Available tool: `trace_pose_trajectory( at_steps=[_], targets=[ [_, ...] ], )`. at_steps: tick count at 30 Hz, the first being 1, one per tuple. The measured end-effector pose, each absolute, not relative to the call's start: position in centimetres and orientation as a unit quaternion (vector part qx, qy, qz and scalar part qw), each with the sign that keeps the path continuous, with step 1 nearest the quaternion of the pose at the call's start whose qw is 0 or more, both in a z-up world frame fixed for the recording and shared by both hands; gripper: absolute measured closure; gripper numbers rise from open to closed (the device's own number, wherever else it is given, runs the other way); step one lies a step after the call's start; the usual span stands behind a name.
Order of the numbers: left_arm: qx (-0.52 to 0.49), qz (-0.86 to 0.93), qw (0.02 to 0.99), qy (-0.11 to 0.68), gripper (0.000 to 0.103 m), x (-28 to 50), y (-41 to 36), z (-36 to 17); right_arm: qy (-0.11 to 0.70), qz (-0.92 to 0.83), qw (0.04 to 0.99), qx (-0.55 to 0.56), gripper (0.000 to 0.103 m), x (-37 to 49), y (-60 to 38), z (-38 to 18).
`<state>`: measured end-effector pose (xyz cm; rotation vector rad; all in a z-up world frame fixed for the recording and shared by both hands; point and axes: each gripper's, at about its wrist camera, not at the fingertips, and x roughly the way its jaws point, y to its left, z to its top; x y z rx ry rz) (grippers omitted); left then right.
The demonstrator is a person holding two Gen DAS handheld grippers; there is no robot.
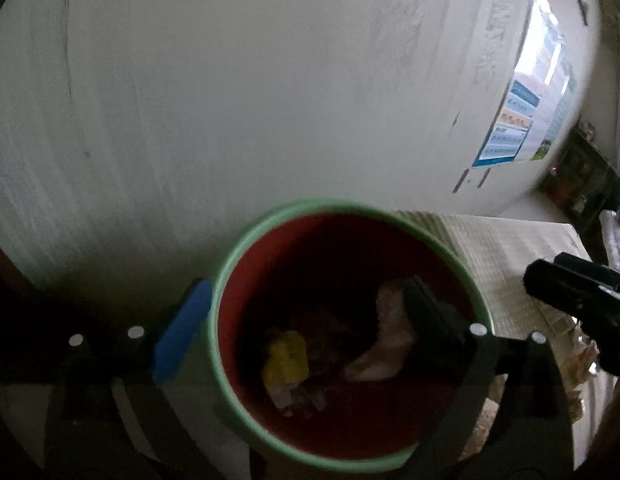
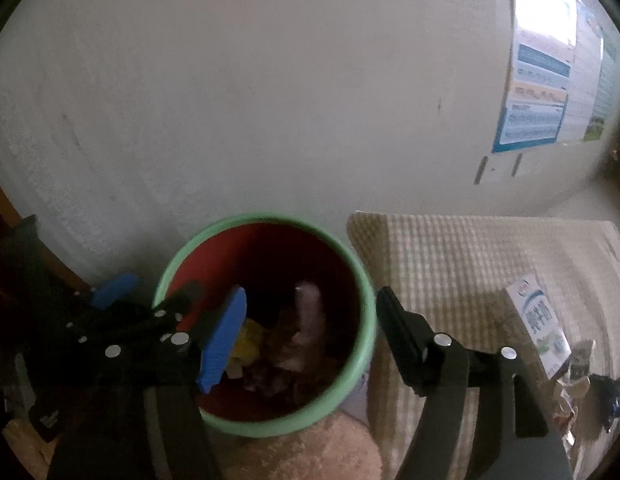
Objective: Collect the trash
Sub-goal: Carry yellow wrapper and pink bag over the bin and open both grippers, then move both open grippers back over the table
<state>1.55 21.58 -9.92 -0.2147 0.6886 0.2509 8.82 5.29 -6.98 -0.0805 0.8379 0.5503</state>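
Both tools hang over a green-rimmed bin with a red inside, set against the wall. The left hand-held gripper is spread wide and the right hand-held gripper is released, each gripping nothing, likely so scraps fall in. Crumpled trash lies at the bottom. A milk carton waits on the checked surface; its lettering is unreadable.
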Motion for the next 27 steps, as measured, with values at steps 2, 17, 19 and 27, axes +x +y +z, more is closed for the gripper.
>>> trace_pose_trajectory(
  at_steps=[2, 17, 19, 27],
  targets=[
    [-0.094, 0.118, 0.933, 0.326, 0.006, 1.2, 21.2, -9.4, 0.400, 0.257, 0.879, -0.033, 0.036, 8.4, 4.2, -6.9],
    [0.181, 0.118, 0.964, 0.158, 0.006, -2.0, 10.0, -2.7, 0.392, 0.151, 0.907, 0.040, 0.033, 2.4, -10.6, -6.3],
    [0.215, 0.115, 0.961, 0.128, 0.006, -2.5, 8.4, -2.4, 0.389, 0.137, 0.910, 0.050, 0.033, 1.8, -12.2, -6.4],
    [0.294, 0.091, 0.944, 0.121, 0.006, -2.4, 4.3, -1.4, 0.382, 0.103, 0.914, 0.092, 0.033, -0.1, -16.7, -6.7]
  ],
)
